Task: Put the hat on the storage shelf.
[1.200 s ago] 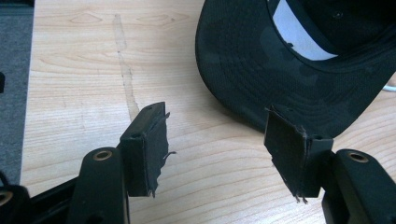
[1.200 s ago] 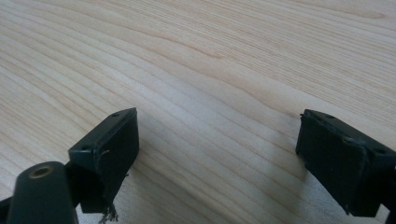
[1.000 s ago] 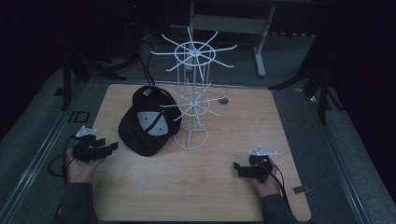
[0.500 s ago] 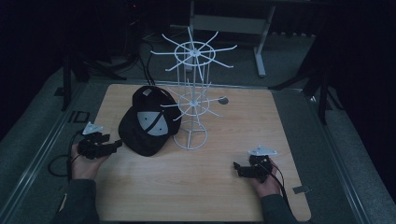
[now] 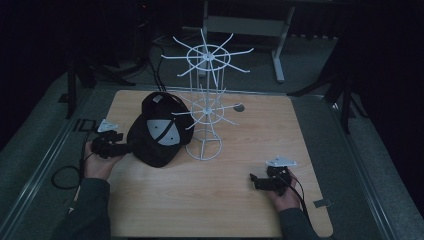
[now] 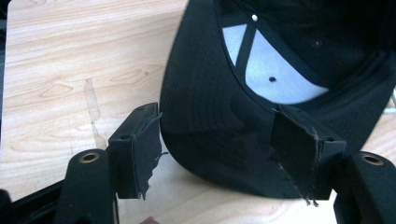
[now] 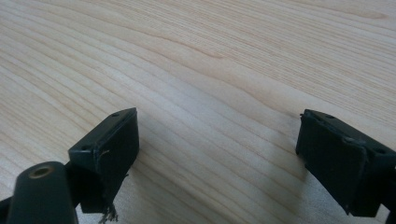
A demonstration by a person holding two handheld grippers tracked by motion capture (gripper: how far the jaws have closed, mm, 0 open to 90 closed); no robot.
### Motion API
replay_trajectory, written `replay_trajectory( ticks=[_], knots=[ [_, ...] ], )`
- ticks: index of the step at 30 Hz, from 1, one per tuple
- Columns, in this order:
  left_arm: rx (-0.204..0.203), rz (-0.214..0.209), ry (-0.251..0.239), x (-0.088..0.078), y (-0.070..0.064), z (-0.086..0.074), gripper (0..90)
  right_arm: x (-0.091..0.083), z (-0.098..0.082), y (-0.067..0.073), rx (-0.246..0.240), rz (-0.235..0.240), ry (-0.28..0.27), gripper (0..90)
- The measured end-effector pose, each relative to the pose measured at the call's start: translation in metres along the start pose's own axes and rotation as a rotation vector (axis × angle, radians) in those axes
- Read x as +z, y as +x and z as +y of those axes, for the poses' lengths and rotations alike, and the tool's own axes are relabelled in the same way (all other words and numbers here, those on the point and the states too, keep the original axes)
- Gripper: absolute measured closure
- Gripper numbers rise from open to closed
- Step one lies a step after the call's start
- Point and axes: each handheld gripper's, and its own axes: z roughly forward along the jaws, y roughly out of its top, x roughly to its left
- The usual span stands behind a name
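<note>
A black cap with grey front panels (image 5: 156, 136) lies on the wooden table (image 5: 240, 210), left of a white wire rack (image 5: 206, 112). A second black cap (image 5: 159, 102) sits just behind it. My left gripper (image 5: 124, 148) is open at the front cap's left edge. In the left gripper view the cap's black brim (image 6: 210, 126) lies between the two spread pads (image 6: 142, 151), apart from both. My right gripper (image 5: 254, 181) rests low over bare wood near the table's front right, open, and its pads (image 7: 109, 154) hold nothing.
The wire rack has two tiers of spokes reaching out over the caps. Cables trail off the table's left edge (image 5: 65, 175). A grey frame stands on the floor behind the table (image 5: 250, 25). A strip of clear tape (image 6: 92, 109) sticks to the wood left of the brim.
My left gripper has moved right and forward to the cap, and its jaws now straddle the brim. The right gripper has stayed put.
</note>
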Motion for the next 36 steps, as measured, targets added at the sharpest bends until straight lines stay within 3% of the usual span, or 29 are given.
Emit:
replay_trajectory(
  ticks=[10, 14, 23, 31, 36],
  knots=[
    [-0.009, -0.022, -0.004, 0.018, -0.002, 0.016, 33.5, 0.0, 0.0, 0.0, 0.0, 0.0, 0.0, 13.1],
    [-0.006, 0.01, -0.007, 0.027, -0.002, 0.018, 32.7, 0.0, 0.0, 0.0, 0.0, 0.0, 0.0, 13.1],
    [-0.03, 0.02, -0.02, 0.037, 0.013, 0.026, 30.9, 0.0, 0.0, 0.0, 0.0, 0.0, 0.0, 13.1],
    [-0.092, 0.019, -0.019, 0.046, 0.033, 0.021, 30.9, 0.0, 0.0, 0.0, -0.002, 0.0, -0.001, 13.1],
    [-0.117, 0.014, -0.013, 0.049, 0.038, 0.019, 31.1, 0.0, 0.0, 0.0, -0.002, 0.0, -0.001, 13.1]
  ],
)
